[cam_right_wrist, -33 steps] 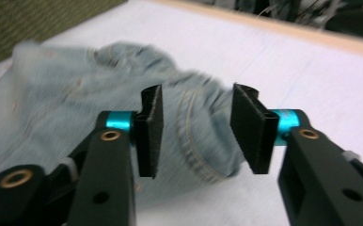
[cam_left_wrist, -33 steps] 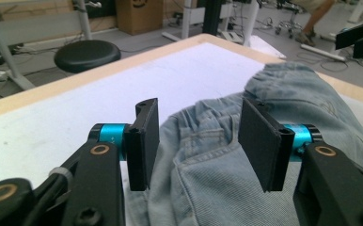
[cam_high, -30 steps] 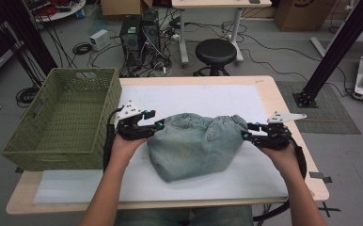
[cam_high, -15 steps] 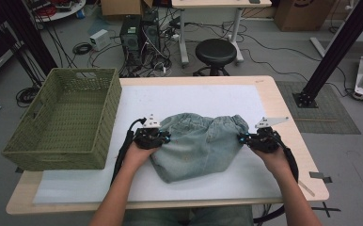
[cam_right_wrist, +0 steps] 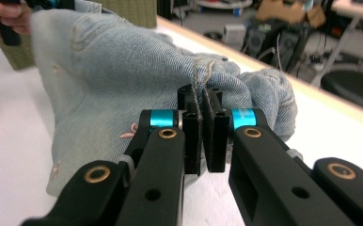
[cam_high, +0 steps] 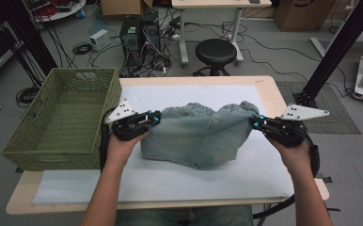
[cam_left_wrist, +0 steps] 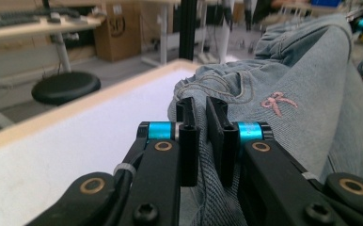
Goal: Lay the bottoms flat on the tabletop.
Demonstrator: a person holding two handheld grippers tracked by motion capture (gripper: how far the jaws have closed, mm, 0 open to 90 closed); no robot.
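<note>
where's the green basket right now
In the high view the green basket sits at the table's left edge, just left of the left gripper holding the denim garment.

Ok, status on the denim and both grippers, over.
Left gripper and right gripper both shut on the denim, opposite edges, stretched between them. Basket at left, apart. Nothing in the way.
</note>
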